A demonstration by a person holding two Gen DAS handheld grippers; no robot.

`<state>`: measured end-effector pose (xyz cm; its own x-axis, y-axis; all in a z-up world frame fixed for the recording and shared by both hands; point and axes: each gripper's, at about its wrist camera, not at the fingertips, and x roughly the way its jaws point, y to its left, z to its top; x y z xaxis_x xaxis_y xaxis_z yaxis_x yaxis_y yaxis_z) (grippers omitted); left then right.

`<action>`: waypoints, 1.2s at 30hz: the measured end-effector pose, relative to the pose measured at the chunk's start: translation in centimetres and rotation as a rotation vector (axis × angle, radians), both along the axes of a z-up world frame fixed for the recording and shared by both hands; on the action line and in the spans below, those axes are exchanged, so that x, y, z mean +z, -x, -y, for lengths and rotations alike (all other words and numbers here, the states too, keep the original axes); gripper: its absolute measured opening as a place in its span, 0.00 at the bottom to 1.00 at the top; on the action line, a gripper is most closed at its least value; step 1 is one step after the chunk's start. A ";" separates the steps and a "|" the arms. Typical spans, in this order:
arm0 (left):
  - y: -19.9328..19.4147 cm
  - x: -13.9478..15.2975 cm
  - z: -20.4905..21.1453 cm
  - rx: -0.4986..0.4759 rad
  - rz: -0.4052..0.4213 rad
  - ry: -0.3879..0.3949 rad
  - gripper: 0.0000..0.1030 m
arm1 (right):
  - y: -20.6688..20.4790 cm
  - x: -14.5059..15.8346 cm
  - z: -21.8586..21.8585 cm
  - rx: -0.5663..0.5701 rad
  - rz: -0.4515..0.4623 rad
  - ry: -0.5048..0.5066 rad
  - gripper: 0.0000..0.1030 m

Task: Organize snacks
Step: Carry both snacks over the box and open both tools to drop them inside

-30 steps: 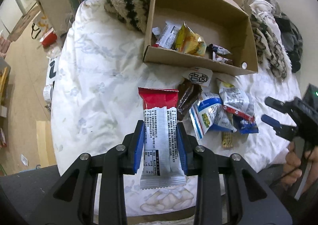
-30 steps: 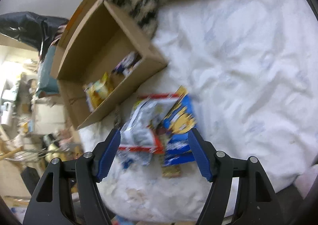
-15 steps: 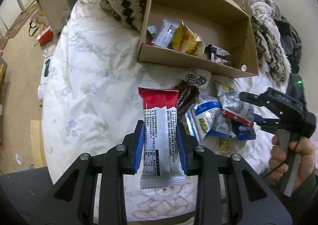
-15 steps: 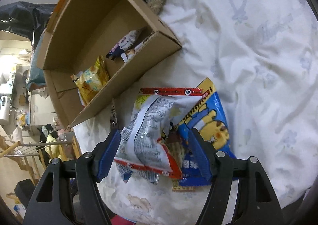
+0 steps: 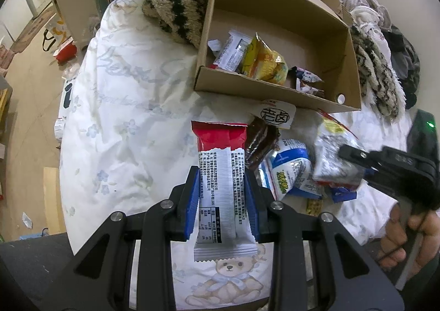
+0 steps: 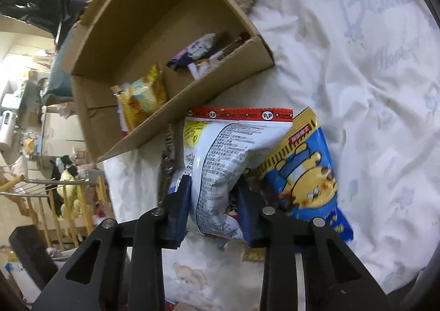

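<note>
Two packets were held at this moment, one in each gripper. At the lower centre of the left wrist view, the left gripper (image 5: 222, 195) was clenched on a long red-and-white foil snack bar (image 5: 221, 179), a grasp unchanged from a second before. The change lay with the right gripper (image 6: 214, 206): half a second earlier its blue pads had stood wide apart around the pile, and now they were closed on the white crinkled snack bag with a red top strip (image 6: 220, 162), which was pinched at its lower half in the centre of the right wrist view. Just beside it, to the right, the blue-and-yellow cartoon bear packet (image 6: 305, 173) was left lying on the white printed bedsheet (image 6: 371, 91).

Both loads were judged ready for carrying to the open brown cardboard box (image 5: 277, 19), seen at the upper centre of the left wrist view, where a yellow crinkled packet (image 5: 264, 63) and a few smaller wrappers already lay. Several snacks, among them a blue-and-white pouch (image 5: 288, 171) and a dark brown wrapper (image 5: 260, 140), were still outside the box, so the sorting was judged partly done.
</note>
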<state>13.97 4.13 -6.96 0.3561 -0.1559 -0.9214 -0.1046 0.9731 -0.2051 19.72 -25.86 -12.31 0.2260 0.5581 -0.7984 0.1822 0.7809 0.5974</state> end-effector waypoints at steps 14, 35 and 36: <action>1.0 0.6 -1.1 0.032 0.054 -0.092 0.26 | 3.8 4.9 -0.2 0.066 0.145 -0.053 0.31; -2.5 6.4 0.3 0.007 0.242 -0.156 0.26 | 1.5 12.1 -1.2 0.135 0.468 -0.019 0.30; -2.8 6.7 0.3 0.006 0.252 -0.156 0.26 | 1.0 12.2 -1.2 0.128 0.476 -0.007 0.30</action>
<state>16.80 3.83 -0.26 0.5772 -0.0165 -0.8164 -0.0749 0.9945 -0.0731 18.71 -24.68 -0.11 0.4940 0.6101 -0.6195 -0.2095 0.7750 0.5962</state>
